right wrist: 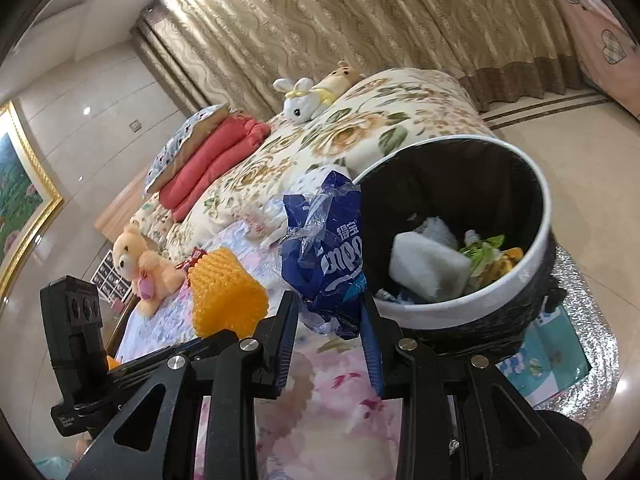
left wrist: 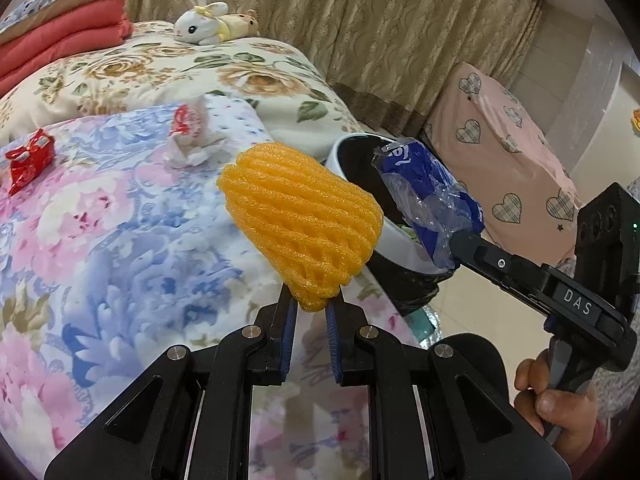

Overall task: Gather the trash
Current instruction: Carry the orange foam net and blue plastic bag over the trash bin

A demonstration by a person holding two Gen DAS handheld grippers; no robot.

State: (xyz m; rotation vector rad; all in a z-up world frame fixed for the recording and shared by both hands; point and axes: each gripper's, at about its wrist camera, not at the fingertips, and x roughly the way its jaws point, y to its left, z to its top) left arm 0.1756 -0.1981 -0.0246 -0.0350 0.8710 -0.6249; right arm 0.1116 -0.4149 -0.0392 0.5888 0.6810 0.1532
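My left gripper (left wrist: 314,302) is shut on the lower end of an orange foam fruit net (left wrist: 300,220), held above the flowered bedspread (left wrist: 120,240). My right gripper (right wrist: 330,312) is shut on a crumpled blue and clear plastic wrapper (right wrist: 326,256), right beside the rim of the white trash bin (right wrist: 532,248). In the left wrist view the wrapper (left wrist: 428,200) hangs in front of the bin (left wrist: 340,156), with the right gripper (left wrist: 460,246) behind it. The bin has a black liner and holds white foam and green and yellow scraps. The orange net (right wrist: 226,292) shows left of the wrapper.
On the bed lie a red wrapper (left wrist: 28,158), another red wrapper (left wrist: 182,120) and crumpled white tissue (left wrist: 192,148). Plush toys (left wrist: 212,22), folded red bedding (left wrist: 60,44) and a teddy bear (right wrist: 144,268) are farther off. A person's hand (left wrist: 560,408) grips the right tool. A pink heart-patterned cover (left wrist: 500,152) stands beyond the bin.
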